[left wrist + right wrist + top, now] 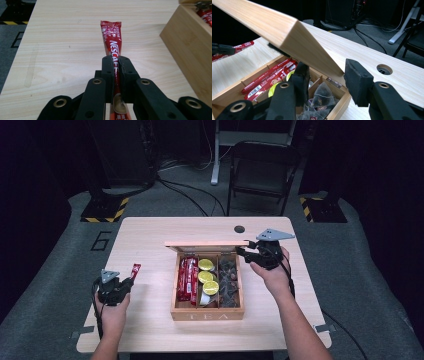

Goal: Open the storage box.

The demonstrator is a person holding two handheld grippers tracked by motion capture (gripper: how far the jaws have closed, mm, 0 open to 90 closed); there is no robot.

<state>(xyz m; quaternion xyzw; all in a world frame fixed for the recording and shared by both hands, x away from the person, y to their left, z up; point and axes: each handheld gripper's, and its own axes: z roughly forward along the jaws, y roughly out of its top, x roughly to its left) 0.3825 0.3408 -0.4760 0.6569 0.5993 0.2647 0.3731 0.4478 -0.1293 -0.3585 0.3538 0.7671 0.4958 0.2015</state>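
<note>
Your left gripper (125, 284) sits low over the near left part of the table (150, 330), forearm coming in from the near edge, jaws clamped tight on one red coffee stick (111, 40) that points away from you, left of the tea box (207, 312). Your right gripper (246, 252) reaches in from the right with the wrist raised, its jaws part-closed on the right corner of the box's raised lid (287, 37), one pad under it, one outside. In the box: three yellow round packets (210, 287) in the middle compartment; the red sticks and dark tea bags are too bunched to count.
</note>
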